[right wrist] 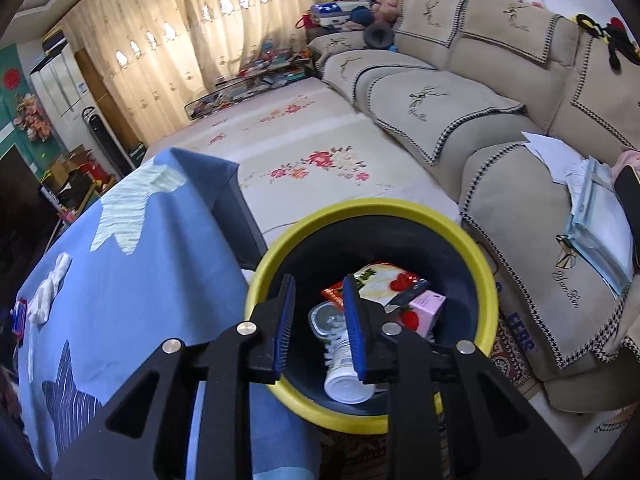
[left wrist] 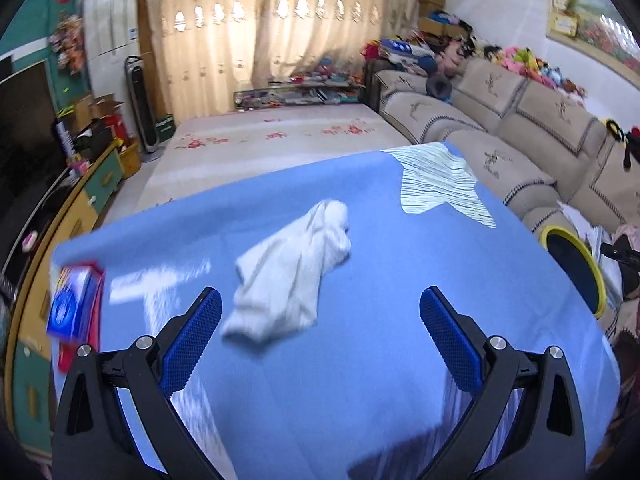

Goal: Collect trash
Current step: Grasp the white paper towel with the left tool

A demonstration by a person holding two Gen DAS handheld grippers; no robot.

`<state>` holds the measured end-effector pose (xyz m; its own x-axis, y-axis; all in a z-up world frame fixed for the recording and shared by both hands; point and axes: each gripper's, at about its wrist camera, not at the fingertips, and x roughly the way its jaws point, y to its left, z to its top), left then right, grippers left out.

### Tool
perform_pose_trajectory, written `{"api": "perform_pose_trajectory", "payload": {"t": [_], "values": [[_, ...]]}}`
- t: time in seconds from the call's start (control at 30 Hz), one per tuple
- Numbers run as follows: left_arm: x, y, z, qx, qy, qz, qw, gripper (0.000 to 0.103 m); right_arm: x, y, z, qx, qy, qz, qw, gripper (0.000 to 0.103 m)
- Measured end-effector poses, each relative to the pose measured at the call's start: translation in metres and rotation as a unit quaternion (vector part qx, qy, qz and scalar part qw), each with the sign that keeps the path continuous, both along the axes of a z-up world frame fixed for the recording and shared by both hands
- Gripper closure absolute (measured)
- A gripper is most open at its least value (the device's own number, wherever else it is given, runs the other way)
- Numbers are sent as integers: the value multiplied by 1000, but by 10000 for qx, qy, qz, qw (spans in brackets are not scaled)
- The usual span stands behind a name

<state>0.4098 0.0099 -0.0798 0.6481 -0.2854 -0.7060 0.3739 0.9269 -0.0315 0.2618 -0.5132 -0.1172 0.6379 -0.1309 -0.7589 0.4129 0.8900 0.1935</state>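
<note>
A crumpled white tissue [left wrist: 288,276] lies on the blue tablecloth [left wrist: 380,280]. My left gripper [left wrist: 320,296] hovers just in front of it, open wide, with nothing between its blue pads. My right gripper [right wrist: 318,284] hangs over the yellow-rimmed black bin [right wrist: 372,206] beside the table. Its jaws stand a little apart and grip nothing. Down in the bin lie a white bottle [right wrist: 340,364], a red snack packet [right wrist: 380,284] and a pink carton [right wrist: 428,308]. The right wrist view also shows the tissue [right wrist: 50,292] far left on the cloth.
A red and blue box [left wrist: 74,304] sits at the table's left edge. The bin [left wrist: 560,232] stands off the table's right side, against a beige sofa [right wrist: 500,128] with papers [right wrist: 560,160] on it. A flowered floor mat [right wrist: 304,156] lies beyond.
</note>
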Motion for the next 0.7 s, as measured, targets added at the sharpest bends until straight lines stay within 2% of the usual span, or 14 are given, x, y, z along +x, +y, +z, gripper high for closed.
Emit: {"api": "perform_pose_trajectory", "payload": {"t": [0.27,0.47,0.63,0.7], "values": [[68,-16,-31,115,394,-1,9992,5,6,8,-2,22,3,106,9999,74],[91,-26,-49,203,613,72,9979,6,13,8,-5,35,40,147,9999,74],[100,-30,-59,302,777,203,9963,25,16,7,-9,89,47,198,9998,74],[99,-31,-60,355,710,266,9965,31,16,9,-10,119,41,224,9997,74]]}}
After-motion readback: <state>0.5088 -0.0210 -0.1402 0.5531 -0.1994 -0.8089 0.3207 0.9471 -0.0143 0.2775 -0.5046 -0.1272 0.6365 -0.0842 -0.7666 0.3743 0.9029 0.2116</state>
